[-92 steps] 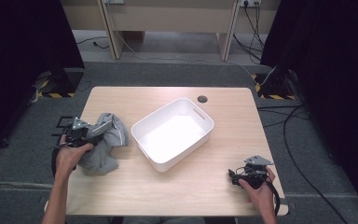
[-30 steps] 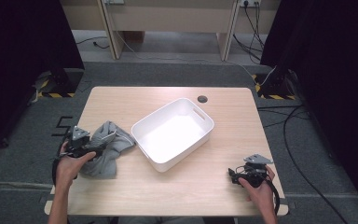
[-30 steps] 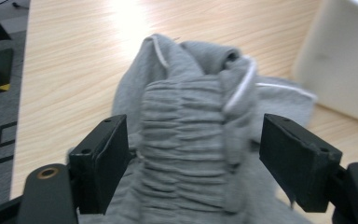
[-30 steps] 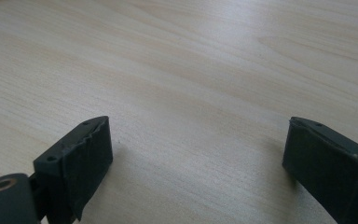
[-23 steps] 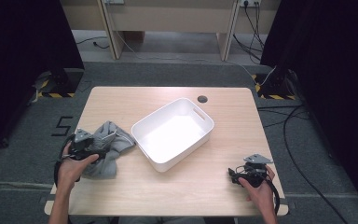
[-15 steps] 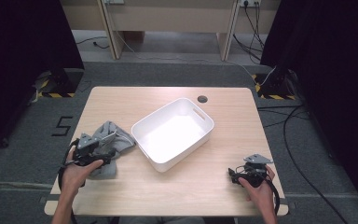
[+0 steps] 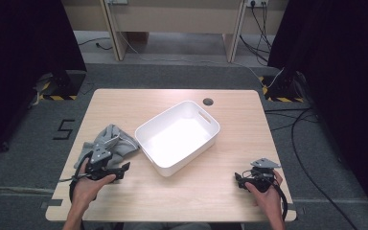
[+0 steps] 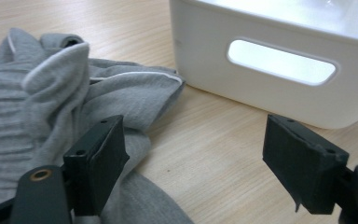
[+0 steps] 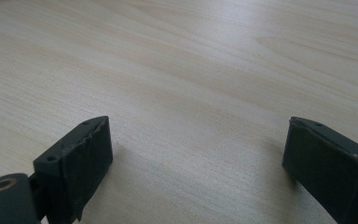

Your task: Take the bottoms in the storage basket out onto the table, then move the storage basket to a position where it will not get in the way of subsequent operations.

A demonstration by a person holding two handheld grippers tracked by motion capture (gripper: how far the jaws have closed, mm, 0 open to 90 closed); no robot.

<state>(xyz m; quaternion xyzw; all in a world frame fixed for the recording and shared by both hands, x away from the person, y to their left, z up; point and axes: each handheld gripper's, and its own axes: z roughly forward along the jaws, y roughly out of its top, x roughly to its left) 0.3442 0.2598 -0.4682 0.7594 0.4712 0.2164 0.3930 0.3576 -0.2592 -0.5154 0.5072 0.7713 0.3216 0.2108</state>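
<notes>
A crumpled grey garment (image 7: 110,142) lies on the left part of the wooden table (image 7: 182,206), beside a white plastic bin (image 7: 178,135) that stands empty at the middle. My left gripper (image 7: 120,171) rests at the garment's near edge, open, with nothing between its jaws. In the left gripper view the grey garment (image 8: 51,112) spreads out to the left and the white bin (image 8: 279,56) with its handle slot stands just ahead; my left gripper (image 8: 200,163) spans bare wood. My right gripper (image 7: 239,181) sits open near the table's front right, over bare wood (image 9: 196,107).
A round cable hole (image 7: 207,101) is at the table's far edge. Cables (image 7: 297,120) trail on the floor to the right, and a desk frame (image 7: 172,19) stands behind the table.
My left gripper has let go of the grey garment and drawn back toward the table's near edge, dragging the garment a little nearer first. The right gripper has stayed still.
</notes>
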